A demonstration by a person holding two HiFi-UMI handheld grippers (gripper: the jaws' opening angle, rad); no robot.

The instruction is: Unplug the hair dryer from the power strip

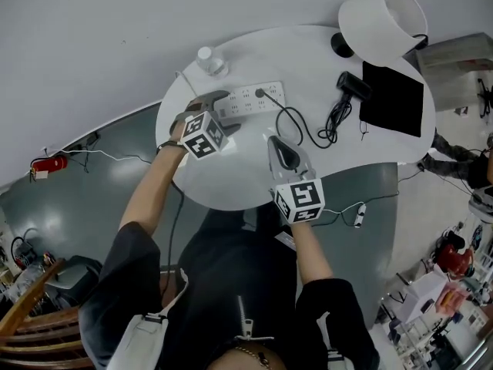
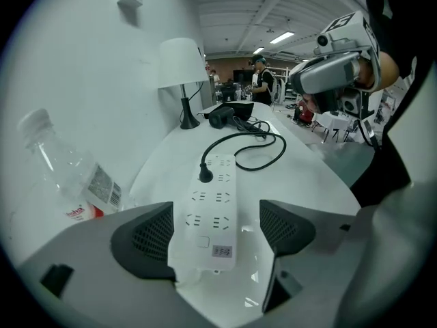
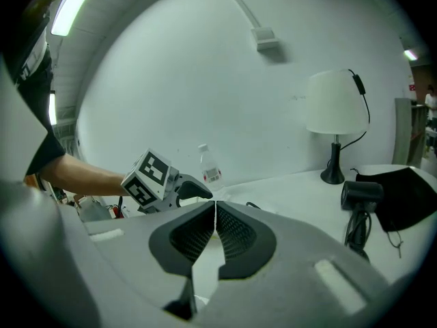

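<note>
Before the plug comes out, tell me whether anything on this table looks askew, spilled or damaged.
Nothing stands out. The white power strip lies flat on the round white table, the black plug is seated in it, the clear plastic bottle stands upright, and the black hair dryer lies with its cord loosely bunched.

White round desk (image 1: 231, 177): power strip (image 2: 208, 214) flat between the open left jaws, water bottle (image 2: 65, 176) to their left, hair dryer (image 1: 353, 85), black cloth (image 1: 393, 99) and lamp (image 2: 181, 67) beyond.
</note>
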